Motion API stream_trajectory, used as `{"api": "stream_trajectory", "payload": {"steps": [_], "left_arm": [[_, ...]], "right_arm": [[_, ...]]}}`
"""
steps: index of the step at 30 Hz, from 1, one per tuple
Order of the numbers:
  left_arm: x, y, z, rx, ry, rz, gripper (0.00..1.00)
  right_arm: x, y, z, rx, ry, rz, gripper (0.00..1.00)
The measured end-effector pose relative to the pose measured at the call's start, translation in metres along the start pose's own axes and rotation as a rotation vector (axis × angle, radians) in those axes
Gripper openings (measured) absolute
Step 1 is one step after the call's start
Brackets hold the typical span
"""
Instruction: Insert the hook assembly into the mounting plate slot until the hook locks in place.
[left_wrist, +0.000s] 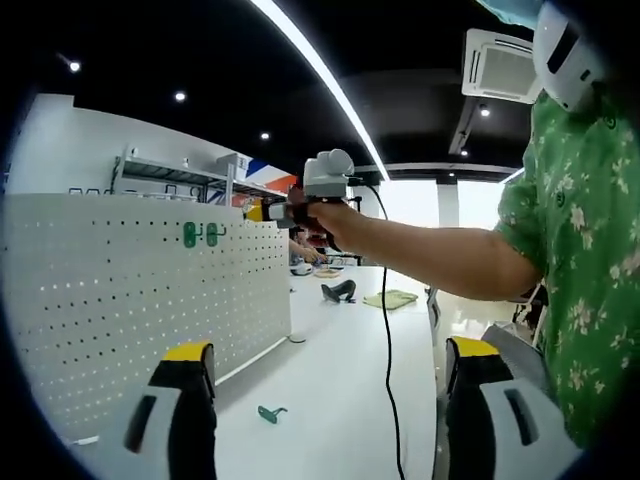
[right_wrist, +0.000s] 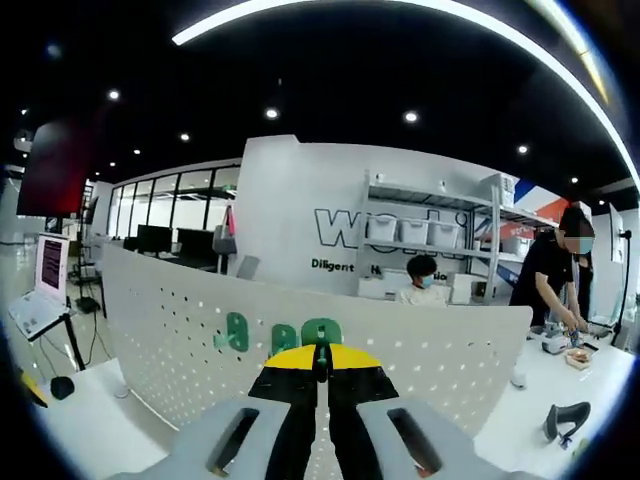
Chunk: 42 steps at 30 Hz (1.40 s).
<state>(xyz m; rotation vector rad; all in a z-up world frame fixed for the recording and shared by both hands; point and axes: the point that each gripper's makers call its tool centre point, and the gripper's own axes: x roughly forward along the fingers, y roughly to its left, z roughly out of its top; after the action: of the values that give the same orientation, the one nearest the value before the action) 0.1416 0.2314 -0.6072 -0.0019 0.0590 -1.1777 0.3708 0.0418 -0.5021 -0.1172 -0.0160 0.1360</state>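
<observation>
Left gripper view: the left gripper (left_wrist: 330, 385) rises from the bottom with its two yellow-tipped jaws spread wide apart and nothing between them. To the left stands a white perforated mounting plate (left_wrist: 130, 300), upright on a white surface (left_wrist: 340, 400). Two green hooks (left_wrist: 200, 235) already sit side by side in the holes near the plate's top edge. A loose green hook (left_wrist: 270, 412) lies on the surface near the foot of the plate, between the two jaws as seen from here. A person's arm (left_wrist: 430, 255) in a green flowered sleeve reaches in from the right and holds the right gripper (left_wrist: 290, 212) up against the top edge of the plate, just right of the mounted hooks. A black cable (left_wrist: 386, 330) hangs from that gripper down to the surface.

Right gripper view: the right gripper (right_wrist: 322, 362) has its jaws pressed together, pinching a small green hook assembly (right_wrist: 322, 352) at the tips. It is close to the face of the plate (right_wrist: 180, 340), directly before three green hooks (right_wrist: 285, 335) set in a row in its holes. Whether the held piece touches the plate cannot be told. Beyond the plate, two people (right_wrist: 545, 275) are at a far surface.
</observation>
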Motion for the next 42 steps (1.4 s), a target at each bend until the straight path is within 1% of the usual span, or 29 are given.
{"api": "stream_trajectory", "payload": {"steps": [11, 19, 26, 31, 36, 42], "left_arm": [[0.001, 0.007, -0.002, -0.011, 0.008, 0.008, 0.98], [0.001, 0.008, -0.004, -0.014, 0.012, 0.012, 0.97], [0.000, 0.009, -0.005, -0.018, 0.016, 0.014, 0.97], [0.001, 0.009, -0.006, -0.020, 0.015, 0.009, 0.97], [0.002, 0.008, -0.005, -0.022, 0.014, 0.001, 0.97], [0.001, 0.009, -0.007, -0.023, 0.016, -0.001, 0.96]], "right_arm": [[0.020, -0.011, -0.012, 0.077, 0.007, -0.025, 0.01], [0.028, -0.013, -0.019, 0.104, 0.016, -0.032, 0.01], [0.031, -0.015, -0.019, 0.113, 0.008, -0.057, 0.01], [0.032, -0.013, -0.020, 0.104, 0.007, -0.073, 0.01], [0.034, -0.016, -0.021, 0.122, 0.007, -0.089, 0.01], [0.035, -0.015, -0.021, 0.123, 0.005, -0.097, 0.01]]}}
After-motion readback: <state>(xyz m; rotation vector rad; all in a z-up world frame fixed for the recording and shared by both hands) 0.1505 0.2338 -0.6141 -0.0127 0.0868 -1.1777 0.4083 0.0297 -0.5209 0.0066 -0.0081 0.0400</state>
